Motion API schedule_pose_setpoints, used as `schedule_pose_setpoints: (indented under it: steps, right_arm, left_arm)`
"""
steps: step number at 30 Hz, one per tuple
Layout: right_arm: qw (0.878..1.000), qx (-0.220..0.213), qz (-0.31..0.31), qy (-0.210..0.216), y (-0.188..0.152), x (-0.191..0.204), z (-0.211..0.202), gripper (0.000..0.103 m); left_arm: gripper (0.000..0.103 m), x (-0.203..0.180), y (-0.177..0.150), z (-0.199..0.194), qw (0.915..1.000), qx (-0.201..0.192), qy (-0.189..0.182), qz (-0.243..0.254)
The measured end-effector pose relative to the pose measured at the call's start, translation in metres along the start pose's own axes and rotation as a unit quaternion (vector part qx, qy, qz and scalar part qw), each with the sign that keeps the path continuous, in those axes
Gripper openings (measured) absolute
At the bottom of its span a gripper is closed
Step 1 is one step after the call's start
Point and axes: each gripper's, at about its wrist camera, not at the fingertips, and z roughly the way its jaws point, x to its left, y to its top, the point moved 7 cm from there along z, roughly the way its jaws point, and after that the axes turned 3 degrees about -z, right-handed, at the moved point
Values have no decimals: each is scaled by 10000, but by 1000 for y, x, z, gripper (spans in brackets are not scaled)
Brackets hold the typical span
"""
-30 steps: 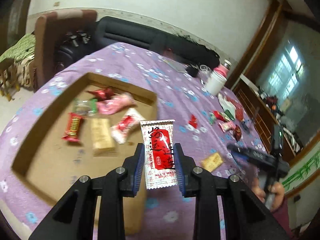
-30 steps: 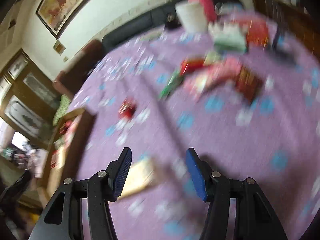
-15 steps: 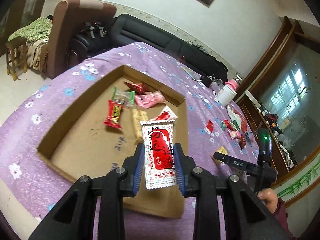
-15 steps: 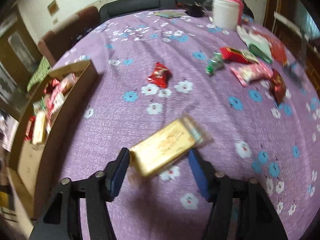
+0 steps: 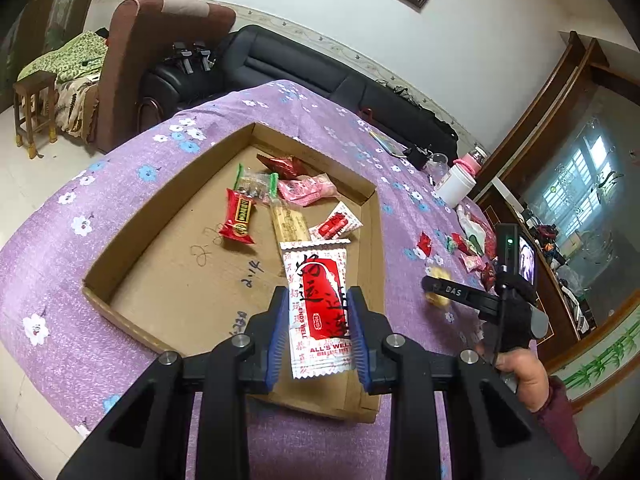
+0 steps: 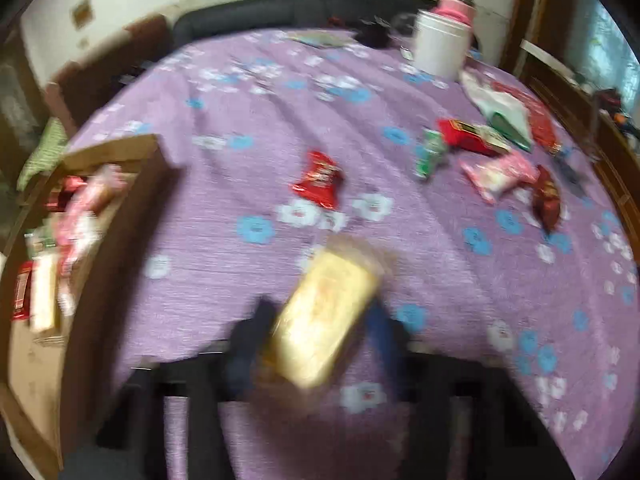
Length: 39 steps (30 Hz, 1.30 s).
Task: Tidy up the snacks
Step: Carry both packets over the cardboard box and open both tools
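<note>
Purple flowered cloth covers the surface. A red-and-white sachet (image 5: pixel 318 312) is clamped upright by the left gripper (image 5: pixel 319 334) above the cardboard tray (image 5: pixel 132 236); a gold packet (image 6: pixel 326 314), long axis forward, is flanked by the right gripper (image 6: pixel 320 338), whose jaws have just been closing.

Left wrist view: looking steeply down along the fingers from just above the cardboard tray (image 5: pixel 120 240), sofa (image 5: pixel 304 76) and wall beyond, right-hand gripper (image 5: pixel 436 290) visible at right. Right wrist view: blurred, tilted down close over the purple tablecloth (image 6: pixel 280 100), facing the same sofa (image 6: pixel 248 12). Shared: tray (image 6: pixel 120 152), tablecloth (image 5: pixel 80 208), white jar (image 5: pixel 454 186) (image 6: pixel 438 46).
</note>
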Motion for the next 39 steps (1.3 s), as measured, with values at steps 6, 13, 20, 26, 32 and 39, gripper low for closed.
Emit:
schedule_pose_setpoints:
  steps: [6, 13, 20, 26, 32, 39]
  right_arm:
    - [9958, -146, 388, 818, -7, -18, -13, 30]
    - [9860, -516, 462, 1519, 4, -9, -52, 30]
    - [9740, -540, -332, 2173, 12, 75, -79, 31]
    - [9582, -212, -1176, 2599, -3, 159, -74, 31]
    - [9425, 46, -2116, 2588, -34, 225, -53, 32]
    - [9354, -95, -2409, 2588, -44, 238, -49, 38]
  left_arm:
    - [28, 19, 9, -5, 9996, -115, 249, -70]
    - [28, 36, 22, 13, 9982, 17, 598, 27]
    - [29, 59, 47, 41, 9933, 254, 1118, 149]
    - [29, 74, 52, 68, 9897, 541, 1318, 123]
    - [65, 65, 61, 44, 9945, 181, 1033, -18]
    - [77, 73, 58, -6, 9954, -318, 754, -506]
